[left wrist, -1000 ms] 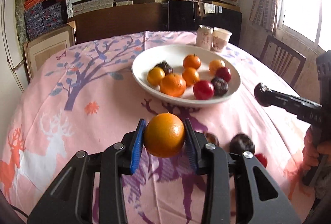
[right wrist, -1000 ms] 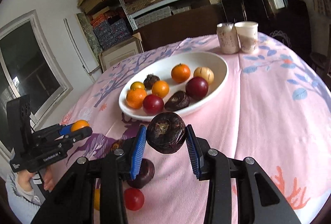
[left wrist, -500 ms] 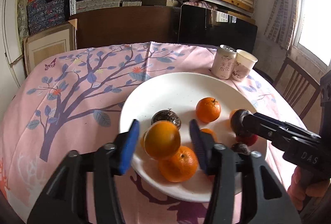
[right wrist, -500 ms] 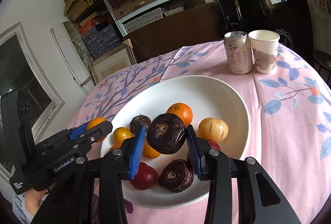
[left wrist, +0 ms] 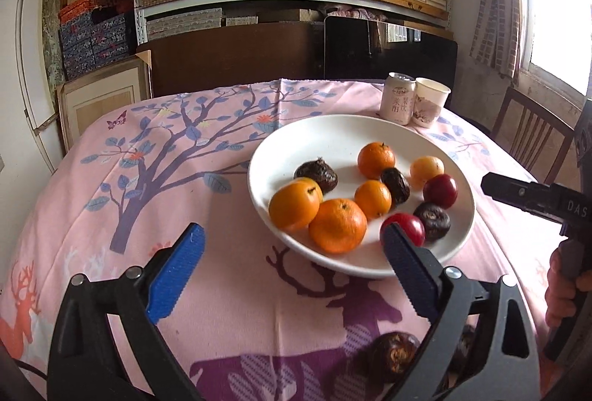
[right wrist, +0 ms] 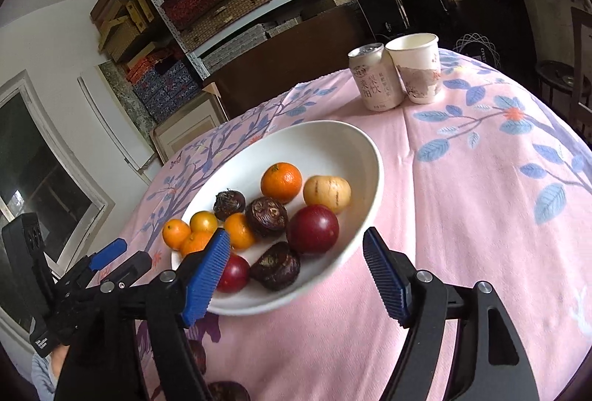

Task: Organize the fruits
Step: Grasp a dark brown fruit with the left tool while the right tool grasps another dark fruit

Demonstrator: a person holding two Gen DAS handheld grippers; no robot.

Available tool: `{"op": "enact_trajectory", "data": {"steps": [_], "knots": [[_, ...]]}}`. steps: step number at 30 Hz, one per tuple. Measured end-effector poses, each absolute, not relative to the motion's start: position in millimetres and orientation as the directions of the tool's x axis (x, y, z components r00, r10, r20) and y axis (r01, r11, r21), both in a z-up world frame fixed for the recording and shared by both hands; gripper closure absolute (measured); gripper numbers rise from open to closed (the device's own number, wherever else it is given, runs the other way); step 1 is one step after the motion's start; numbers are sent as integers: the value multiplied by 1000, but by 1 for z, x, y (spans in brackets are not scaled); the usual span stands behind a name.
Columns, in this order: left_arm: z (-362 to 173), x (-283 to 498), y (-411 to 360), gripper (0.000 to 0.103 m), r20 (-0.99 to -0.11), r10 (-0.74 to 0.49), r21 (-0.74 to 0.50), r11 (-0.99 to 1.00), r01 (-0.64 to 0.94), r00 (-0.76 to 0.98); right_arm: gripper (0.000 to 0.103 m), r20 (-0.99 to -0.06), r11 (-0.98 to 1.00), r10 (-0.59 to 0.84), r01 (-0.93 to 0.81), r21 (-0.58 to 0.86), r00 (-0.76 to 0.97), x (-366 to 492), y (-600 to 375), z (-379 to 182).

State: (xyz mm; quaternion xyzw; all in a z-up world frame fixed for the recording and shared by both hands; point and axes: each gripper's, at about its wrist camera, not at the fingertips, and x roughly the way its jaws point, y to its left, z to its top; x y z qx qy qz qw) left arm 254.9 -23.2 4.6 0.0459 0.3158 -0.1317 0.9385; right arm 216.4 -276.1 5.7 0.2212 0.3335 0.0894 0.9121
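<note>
A white plate [left wrist: 333, 130] on the pink tablecloth holds several oranges, red plums and dark brown fruits. My left gripper [left wrist: 292, 253] hangs just short of the plate's near rim. Its jaws are opening wide, with nothing between the pads. An orange [left wrist: 294, 204] lies in the plate just beyond it. My right gripper [right wrist: 296, 260] is over the plate's [right wrist: 370, 156] near rim. Its jaws are opening too, and no pad touches any fruit. A dark fruit [right wrist: 267, 216] lies in the middle of the heap. Each gripper shows in the other's view: the left gripper [right wrist: 124, 258] and the right gripper [left wrist: 492, 184].
A drink can [left wrist: 397, 99] and a paper cup [left wrist: 429, 104] stand behind the plate. Loose dark fruits [left wrist: 392, 356] lie on the cloth near me, partly hidden by the fingers. A wooden chair [left wrist: 532, 138] is at the right. Shelves of boxes fill the back wall.
Both grippers carried their fruit from the near cloth to the plate and opened. The orange left the left jaws and the dark fruit left the right jaws; both now lie in the plate.
</note>
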Motion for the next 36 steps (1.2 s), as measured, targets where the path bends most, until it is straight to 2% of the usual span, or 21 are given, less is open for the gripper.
{"op": "enact_trajectory", "data": {"steps": [9,22,26,29,33,36], "knots": [[-16,213,-33,6,-637,-214,74,940,334,741,16,-550,869,310,3,494,776,176,-286,3],[-28,208,-53,5,-690,-240,99,903,418,683,15,-579,880,312,1,475,753,176,-281,-3],[-37,213,-59,5,-730,-207,125,897,424,651,15,-579,881,313,-3,472,753,175,-279,-2],[-41,222,-52,4,-758,-232,69,901,429,610,15,-581,882,312,-2,472,752,175,-279,-2],[-37,229,-33,4,-706,-42,227,932,282,707,15,-580,881,313,-2,473,752,175,-278,-1],[-30,232,-14,4,-698,-42,177,957,229,715,15,-573,878,322,-12,478,754,173,-277,0]]}}
